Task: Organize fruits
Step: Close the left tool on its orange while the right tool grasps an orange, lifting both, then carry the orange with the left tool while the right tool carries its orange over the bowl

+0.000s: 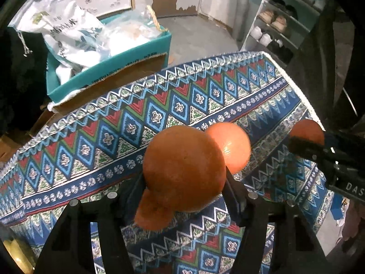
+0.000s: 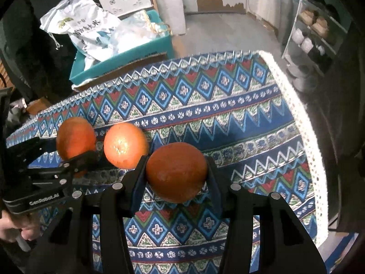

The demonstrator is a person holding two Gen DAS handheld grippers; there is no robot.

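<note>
My left gripper (image 1: 184, 178) is shut on a large orange (image 1: 182, 166), held just above the patterned tablecloth (image 1: 91, 137). Partly hidden under it lies a smaller orange (image 1: 152, 217). A brighter orange (image 1: 232, 146) rests on the cloth just behind and to the right. My right gripper (image 2: 176, 163) is shut on another orange (image 2: 175, 173), also lifted off the cloth. In the right wrist view the resting orange (image 2: 124, 145) lies to the left, and beyond it is the left gripper (image 2: 61, 150) with its orange (image 2: 75, 137).
A teal box (image 1: 109, 68) stuffed with plastic bags stands past the table's far edge on the left. A shoe rack (image 1: 273, 27) stands at the back right. The cloth's white fringe (image 2: 303, 118) marks the table's right edge. A hand (image 2: 9, 228) grips the left handle.
</note>
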